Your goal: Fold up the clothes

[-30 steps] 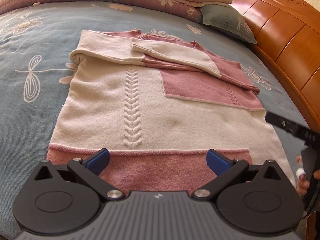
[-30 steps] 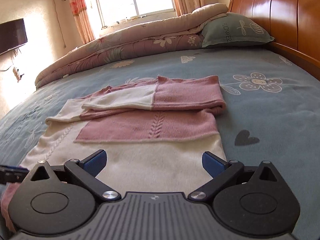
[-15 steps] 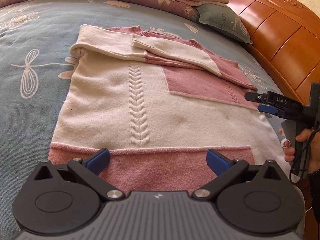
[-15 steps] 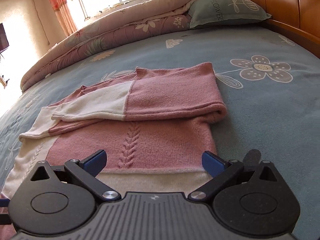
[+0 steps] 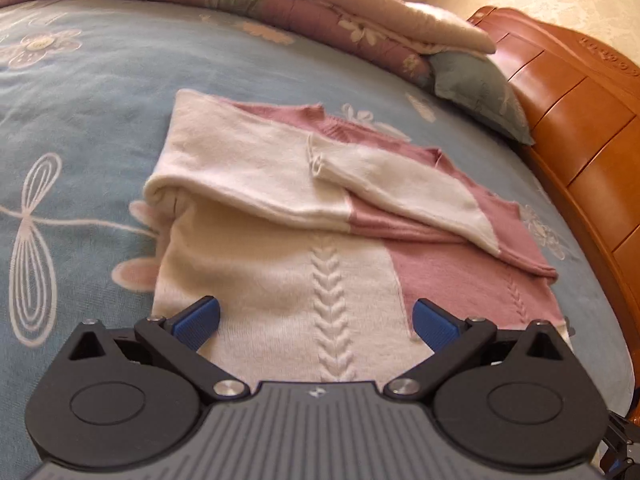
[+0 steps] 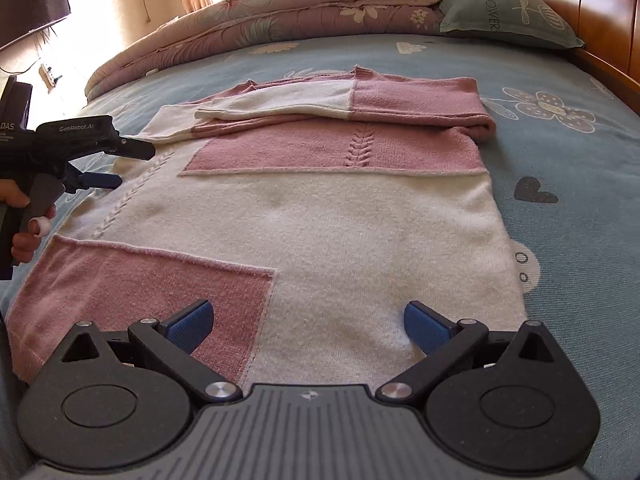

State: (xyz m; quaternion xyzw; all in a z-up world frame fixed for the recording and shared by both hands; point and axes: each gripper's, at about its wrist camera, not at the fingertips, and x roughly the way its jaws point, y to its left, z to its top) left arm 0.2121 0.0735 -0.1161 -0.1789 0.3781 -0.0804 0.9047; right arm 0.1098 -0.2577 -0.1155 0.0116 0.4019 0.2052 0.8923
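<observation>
A cream and pink knit sweater (image 6: 320,216) lies flat on the bed, both sleeves folded across its chest. In the left wrist view the same sweater (image 5: 280,280) fills the middle, its cream sleeve fold nearest. My left gripper (image 5: 316,320) hangs open over the cream panel beside the cable stitch, nothing between its blue pads. From the right wrist view the left gripper (image 6: 116,164) shows at the sweater's left edge, held by a hand (image 6: 28,216). My right gripper (image 6: 306,322) stands open over the hem end, above the pink and cream patches.
The bed has a blue flowered sheet (image 6: 580,160). A rolled quilt (image 6: 280,12) and a grey-green pillow (image 6: 508,12) lie at the far end. A wooden headboard (image 5: 592,128) runs along the right side. A dark screen (image 6: 32,4) hangs on the wall at left.
The left gripper has moved forward from the hem to the sweater's upper body. The right gripper has pulled back from the chest to the hem end. Both stay open.
</observation>
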